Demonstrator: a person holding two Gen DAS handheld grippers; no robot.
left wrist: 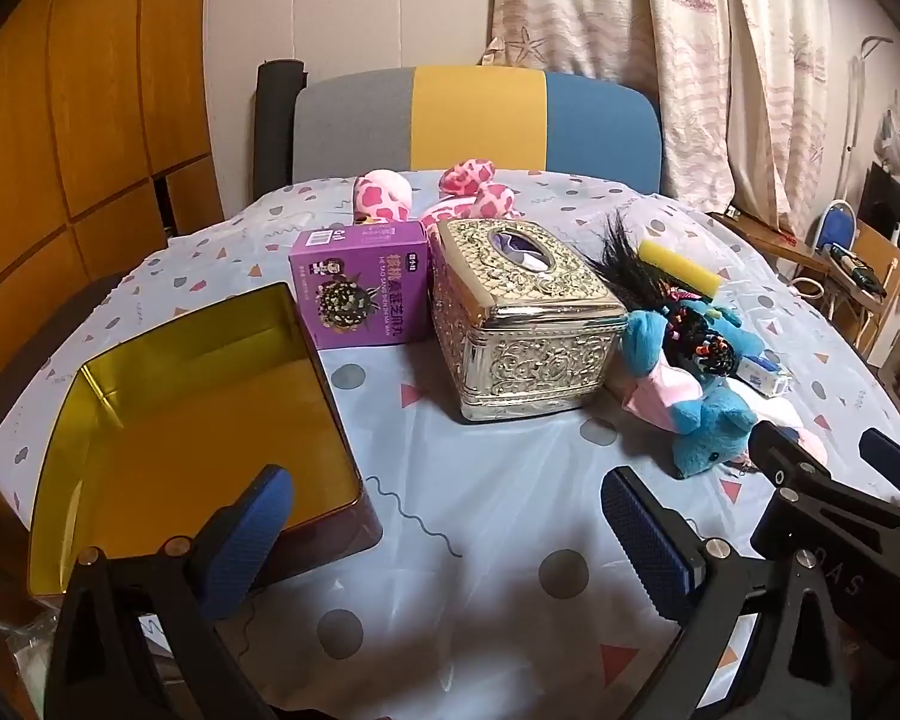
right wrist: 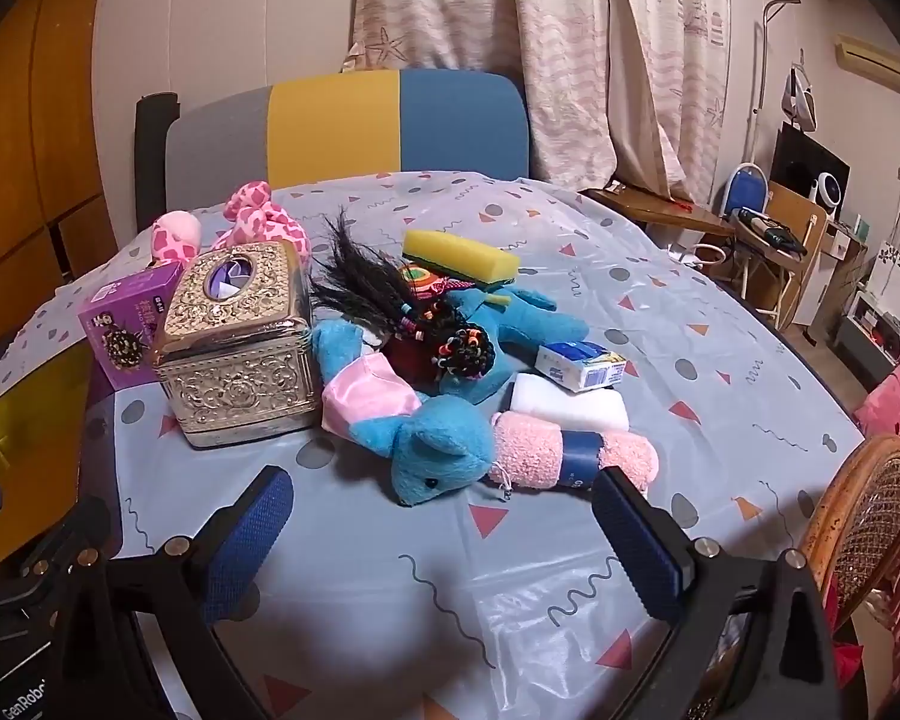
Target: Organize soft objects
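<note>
A blue plush toy (right wrist: 432, 456) with a pink skirt lies mid-table, also in the left wrist view (left wrist: 711, 432). Against it lie a rolled pink towel (right wrist: 570, 450) with a blue band, a white foam block (right wrist: 570, 408), a yellow sponge (right wrist: 459, 255) and a black-haired doll (right wrist: 390, 294). A pink spotted plush (left wrist: 390, 195) lies at the far edge. An open yellow-lined tin (left wrist: 198, 420) sits at the left. My left gripper (left wrist: 444, 534) is open and empty beside the tin. My right gripper (right wrist: 444, 540) is open and empty, just short of the blue plush.
An ornate silver tissue box (left wrist: 522, 324) and a purple carton (left wrist: 354, 288) stand mid-table. A small blue-white box (right wrist: 582, 366) lies right of the plush. A striped chair back (left wrist: 474, 120) is behind the table; a wicker chair (right wrist: 864, 516) is at the right edge.
</note>
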